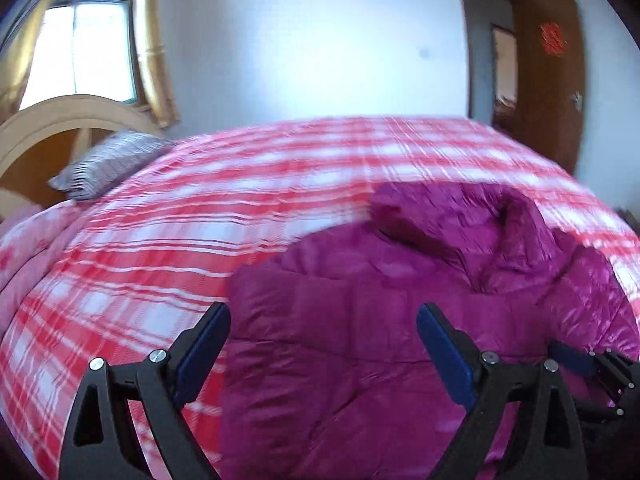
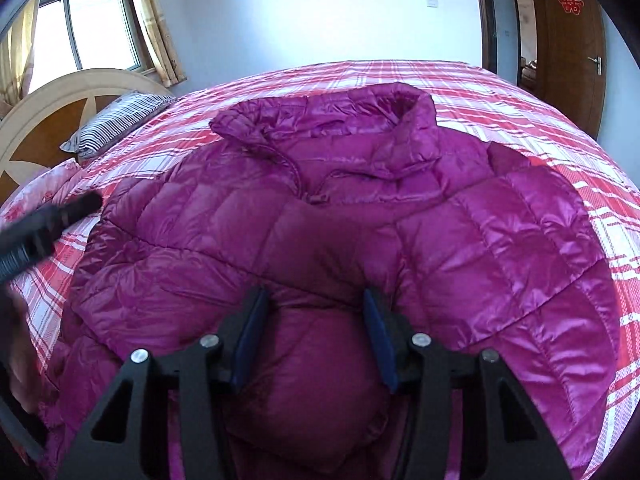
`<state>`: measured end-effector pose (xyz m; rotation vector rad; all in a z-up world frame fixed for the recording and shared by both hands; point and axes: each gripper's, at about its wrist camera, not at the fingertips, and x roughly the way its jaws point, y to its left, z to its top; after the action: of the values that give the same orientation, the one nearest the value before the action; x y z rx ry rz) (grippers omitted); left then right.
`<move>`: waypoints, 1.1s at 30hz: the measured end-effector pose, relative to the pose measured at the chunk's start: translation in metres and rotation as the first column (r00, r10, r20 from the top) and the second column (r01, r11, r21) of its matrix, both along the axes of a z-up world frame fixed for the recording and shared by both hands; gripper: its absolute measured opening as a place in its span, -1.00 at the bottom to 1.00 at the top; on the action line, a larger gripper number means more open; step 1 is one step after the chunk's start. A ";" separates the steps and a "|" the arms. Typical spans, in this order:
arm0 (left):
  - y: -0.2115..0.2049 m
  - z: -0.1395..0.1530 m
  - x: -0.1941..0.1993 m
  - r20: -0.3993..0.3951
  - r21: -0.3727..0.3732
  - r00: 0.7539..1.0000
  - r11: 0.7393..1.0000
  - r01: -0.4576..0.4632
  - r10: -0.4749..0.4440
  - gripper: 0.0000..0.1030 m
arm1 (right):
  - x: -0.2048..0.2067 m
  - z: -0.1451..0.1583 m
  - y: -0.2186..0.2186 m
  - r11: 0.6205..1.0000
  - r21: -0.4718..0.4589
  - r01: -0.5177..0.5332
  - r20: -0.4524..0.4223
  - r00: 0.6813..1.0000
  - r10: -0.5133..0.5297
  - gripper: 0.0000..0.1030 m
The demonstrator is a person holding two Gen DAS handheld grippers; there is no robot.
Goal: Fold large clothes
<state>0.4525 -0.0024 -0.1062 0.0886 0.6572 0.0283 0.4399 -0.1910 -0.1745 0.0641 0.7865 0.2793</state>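
Note:
A magenta puffer jacket [image 2: 360, 216] lies on the bed, collar toward the far side. In the left wrist view the jacket [image 1: 400, 280] fills the lower right. My left gripper [image 1: 322, 316] is open and empty, hovering above the jacket's left edge. My right gripper [image 2: 316, 304] has its blue pads on either side of a bunched fold of the jacket's near part and looks shut on it. The left gripper's body shows blurred in the right wrist view [image 2: 48, 220]. The right gripper shows at the left wrist view's lower right edge [image 1: 592, 364].
The bed carries a red-and-white plaid cover [image 1: 200, 220]. A striped pillow [image 2: 116, 120] and a wooden headboard [image 2: 48, 120] are at the left. A window with curtains [image 2: 92, 24] is behind. A brown door [image 2: 568, 40] stands open at the far right.

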 end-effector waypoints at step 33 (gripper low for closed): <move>0.009 -0.071 0.039 -0.224 -0.076 0.974 0.996 -0.047 0.029 0.98 | 0.000 -0.007 0.012 0.995 -0.100 0.018 -0.004 1.000 -0.018 0.05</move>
<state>0.4915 0.0071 -0.1772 0.0005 0.8833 0.0289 0.4397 -0.1795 -0.1811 -0.0227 0.8032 0.2225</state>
